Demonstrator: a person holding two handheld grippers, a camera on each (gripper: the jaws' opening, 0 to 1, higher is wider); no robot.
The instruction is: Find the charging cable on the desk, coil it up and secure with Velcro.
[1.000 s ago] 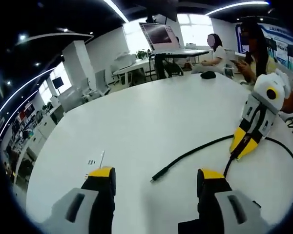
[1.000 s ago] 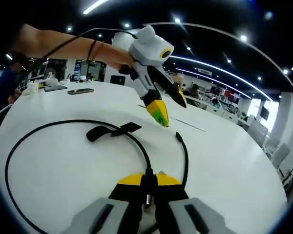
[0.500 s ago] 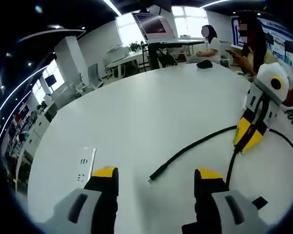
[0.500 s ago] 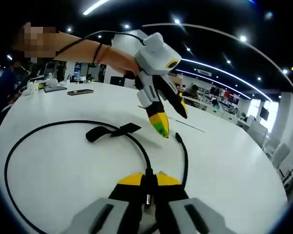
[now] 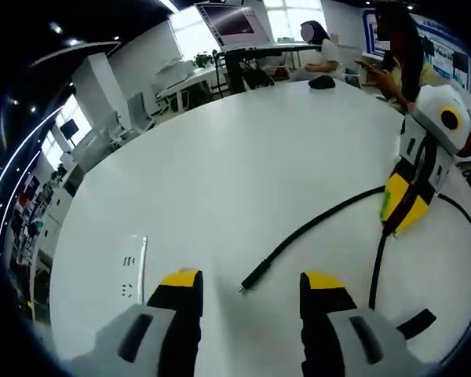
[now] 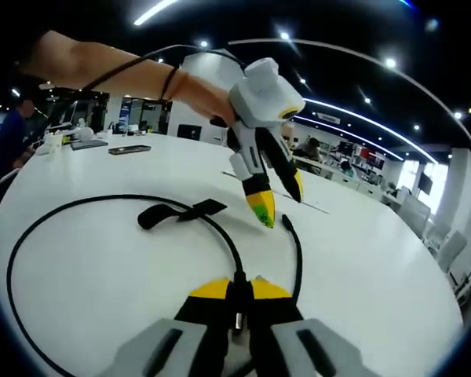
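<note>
A black charging cable (image 6: 78,206) lies in a wide loop on the white round table (image 5: 243,149). Its black Velcro strap (image 6: 177,212) rests flat inside the loop. My right gripper (image 6: 235,294) is shut on the cable near the loop's crossing, and it stands over the cable as the right gripper (image 5: 396,220) at the right edge. The cable's free plug end (image 5: 243,288) lies just ahead of my left gripper (image 5: 251,281), between its open jaws. From the other side, the left gripper (image 6: 281,203) hovers open above the plug end (image 6: 286,222).
A white power strip (image 5: 133,263) lies left of my left jaw near the table edge. A dark object (image 5: 323,81) sits at the far rim, where people are seated. Phones (image 6: 129,148) lie on the table's far left.
My left gripper has come down and closer to the cable's free end, which now sits between its jaws. The right gripper has kept still, shut on the cable.
</note>
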